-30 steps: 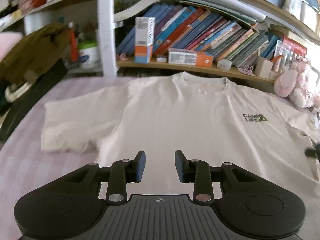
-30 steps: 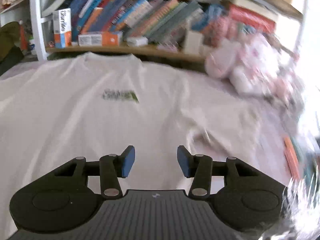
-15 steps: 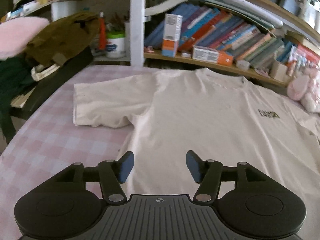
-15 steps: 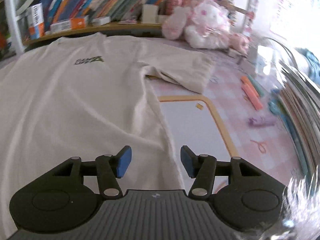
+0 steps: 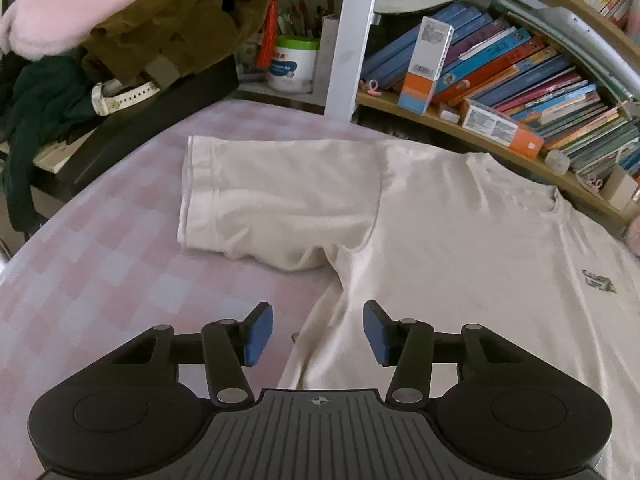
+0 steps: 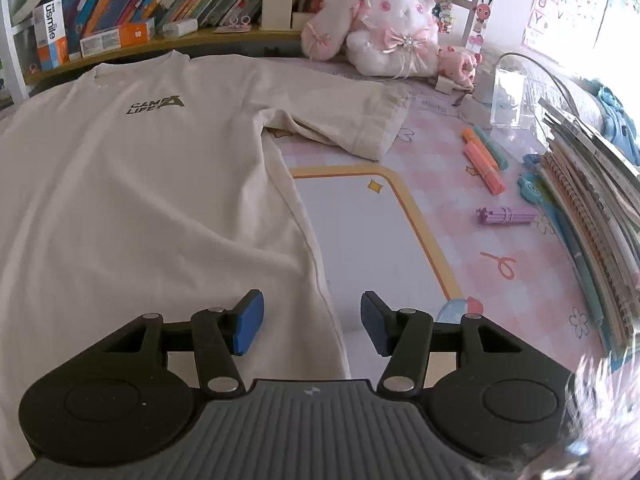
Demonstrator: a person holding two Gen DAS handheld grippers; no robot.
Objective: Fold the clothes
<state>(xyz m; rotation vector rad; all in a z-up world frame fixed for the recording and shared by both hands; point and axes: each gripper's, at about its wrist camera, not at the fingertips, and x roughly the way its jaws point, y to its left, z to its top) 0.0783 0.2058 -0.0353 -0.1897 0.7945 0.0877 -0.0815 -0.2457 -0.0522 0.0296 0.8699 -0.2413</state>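
Nearest in the left wrist view, the left hand-held gripper has its blue pads apart and is closing, pinching nothing yet. The left side seam of a cream T-shirt runs up between the pads, slightly toward the right one, so the shirt's edge lies directly ahead and just below.

In the right wrist view, the right hand-held gripper also has its pads apart, gripping nothing. The shirt's right side seam passes between them, nearer the left pad, with a white mat bordered in yellow showing beside it.

The shirt lies flat, front up, on a pink checked worktop. Its long axis runs away from both grippers, hem near, collar far. Each gripper sits over its own side edge, low on the body, and neither looks clearly nearer. By my judgement, the coming move is a pinch on each seam.

Further off, the left sleeve spreads outward and the right sleeve does the same. A small "CAMP LIFE" chest logo sits beyond. At the back stand a bookshelf and a pink plush rabbit.
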